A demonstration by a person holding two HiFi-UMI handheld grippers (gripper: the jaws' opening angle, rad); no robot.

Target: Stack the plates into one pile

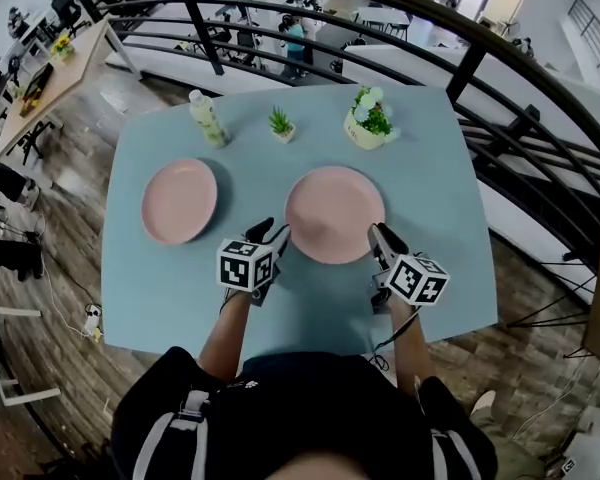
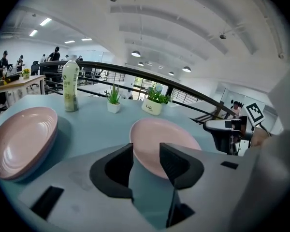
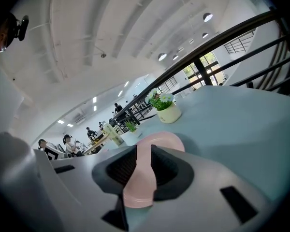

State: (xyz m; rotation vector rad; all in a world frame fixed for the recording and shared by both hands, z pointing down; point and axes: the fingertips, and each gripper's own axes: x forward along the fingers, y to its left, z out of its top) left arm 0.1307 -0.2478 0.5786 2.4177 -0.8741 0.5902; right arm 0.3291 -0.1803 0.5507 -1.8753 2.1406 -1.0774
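Observation:
Two pink plates lie on the light blue table (image 1: 430, 268). One plate (image 1: 180, 200) (image 2: 19, 139) rests at the left, apart from both grippers. The other plate (image 1: 335, 213) (image 2: 154, 132) lies in the middle. My right gripper (image 1: 378, 232) (image 3: 143, 153) is shut on this plate's near right rim; the pink rim (image 3: 164, 140) runs between its jaws. At the same plate's near left edge my left gripper (image 1: 277, 234) (image 2: 146, 153) stands open, its jaws on either side of the rim with bare table between them. The right gripper (image 2: 227, 134) also shows in the left gripper view.
At the table's far side stand a pale green bottle (image 1: 208, 118) (image 2: 70, 83), a small potted plant (image 1: 280, 123) (image 2: 113, 100) and a white flower pot (image 1: 370, 118) (image 3: 166, 111). A dark railing (image 1: 460, 78) curves beyond the table. The person's body is at the near edge.

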